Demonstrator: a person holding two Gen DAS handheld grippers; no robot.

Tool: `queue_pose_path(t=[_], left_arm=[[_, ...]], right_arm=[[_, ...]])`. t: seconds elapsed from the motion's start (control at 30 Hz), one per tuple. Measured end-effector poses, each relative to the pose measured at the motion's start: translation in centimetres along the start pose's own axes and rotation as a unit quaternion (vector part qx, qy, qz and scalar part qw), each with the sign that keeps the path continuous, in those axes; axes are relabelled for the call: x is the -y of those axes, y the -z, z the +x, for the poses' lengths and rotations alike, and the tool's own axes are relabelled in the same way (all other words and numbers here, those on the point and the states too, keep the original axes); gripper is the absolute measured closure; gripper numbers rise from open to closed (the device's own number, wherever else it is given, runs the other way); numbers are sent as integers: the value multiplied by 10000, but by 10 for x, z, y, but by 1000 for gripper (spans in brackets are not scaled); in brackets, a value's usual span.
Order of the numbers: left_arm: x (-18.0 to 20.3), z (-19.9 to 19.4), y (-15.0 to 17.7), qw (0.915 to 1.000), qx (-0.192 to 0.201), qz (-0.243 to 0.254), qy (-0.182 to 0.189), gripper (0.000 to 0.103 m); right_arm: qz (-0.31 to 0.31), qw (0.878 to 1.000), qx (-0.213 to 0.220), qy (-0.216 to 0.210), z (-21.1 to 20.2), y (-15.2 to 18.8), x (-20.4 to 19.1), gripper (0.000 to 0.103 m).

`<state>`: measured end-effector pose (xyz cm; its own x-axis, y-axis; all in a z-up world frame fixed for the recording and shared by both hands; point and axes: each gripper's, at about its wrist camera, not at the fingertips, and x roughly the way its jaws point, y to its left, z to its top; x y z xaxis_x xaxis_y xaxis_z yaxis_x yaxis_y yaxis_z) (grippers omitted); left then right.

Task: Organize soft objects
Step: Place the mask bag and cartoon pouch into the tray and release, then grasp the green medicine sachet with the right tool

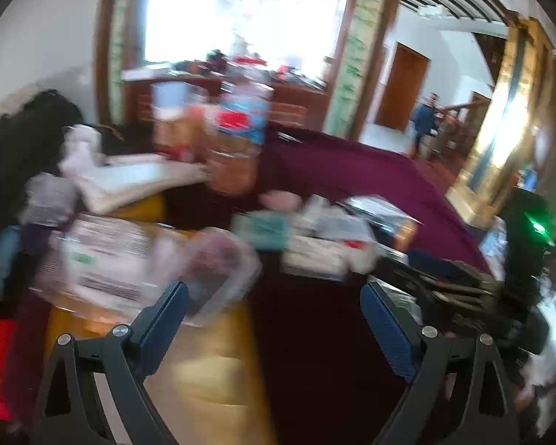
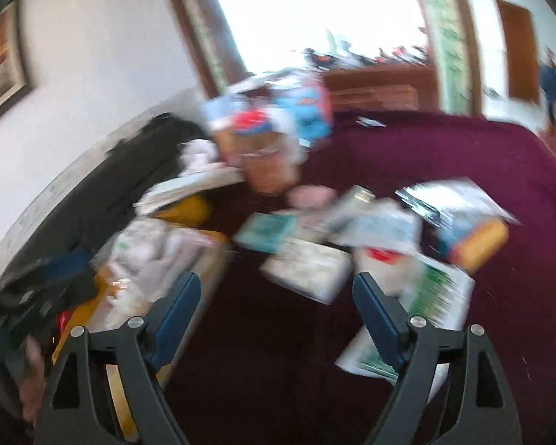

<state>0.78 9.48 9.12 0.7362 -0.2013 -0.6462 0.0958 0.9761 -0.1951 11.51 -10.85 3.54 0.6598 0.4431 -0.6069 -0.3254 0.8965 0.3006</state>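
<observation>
Both the left gripper (image 1: 274, 293) and right gripper (image 2: 276, 283) are hovering with fingers spread, empty, between picks; next is choosing a soft packet (image 2: 305, 269) from the maroon-covered table (image 2: 463, 155).

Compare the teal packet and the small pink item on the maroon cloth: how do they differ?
The teal packet is flat and boxy; the pink item is rounded and puffy. The teal packet lies nearer the grippers, the pink item farther back beside the tall snack bag. Both rest on the maroon cloth, ungripped, blurred.
</observation>
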Motion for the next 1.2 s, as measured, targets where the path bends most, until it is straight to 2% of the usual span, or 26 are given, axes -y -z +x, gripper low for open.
queue_pose_path(t=[0.07, 0.23, 0.3, 0.37, 0.47, 0.57, 0.63, 0.77, 0.9, 1.0, 1.2], left_arm=[[15, 12, 2, 9999, -107, -21, 86, 7], [42, 42, 5, 9995, -248, -24, -215, 7], [46, 50, 6, 9993, -304, -67, -184, 7], [53, 59, 7, 9989, -469, -6, -15, 7], [60, 70, 8, 9982, -587, 109, 23, 7], [65, 87, 9, 9960, -878, 127, 116, 7], [66, 94, 10, 9949, -984, 69, 195, 7], [70, 103, 12, 9933, -1112, 10, 300, 7], [75, 110, 13, 9924, -1187, 52, 314, 7], [76, 112, 14, 9920, -1211, 57, 361, 7], [75, 113, 17, 9918, -1202, 52, 432, 7]], right_arm=[[204, 9998, -7, 78, -2, 1, 22, 19], [399, 9982, -95, 446, 10, -11, 55, 20], [313, 9977, -130, 588, 18, -17, 63, 20], [384, 9976, -254, 523, 24, -16, 75, 20], [557, 9963, -498, 425, 34, -9, 91, 20], [727, 9954, -606, 154, 33, -4, 96, 21], [733, 9957, -531, 193, 28, -5, 99, 21], [901, 9939, -562, 300, 22, -7, 113, 30], [1308, 9886, -512, 543, 13, -6, 138, 32], [1540, 9839, -576, 697, 17, -3, 151, 36], [1424, 9841, -802, 694, 42, 1, 145, 38]])
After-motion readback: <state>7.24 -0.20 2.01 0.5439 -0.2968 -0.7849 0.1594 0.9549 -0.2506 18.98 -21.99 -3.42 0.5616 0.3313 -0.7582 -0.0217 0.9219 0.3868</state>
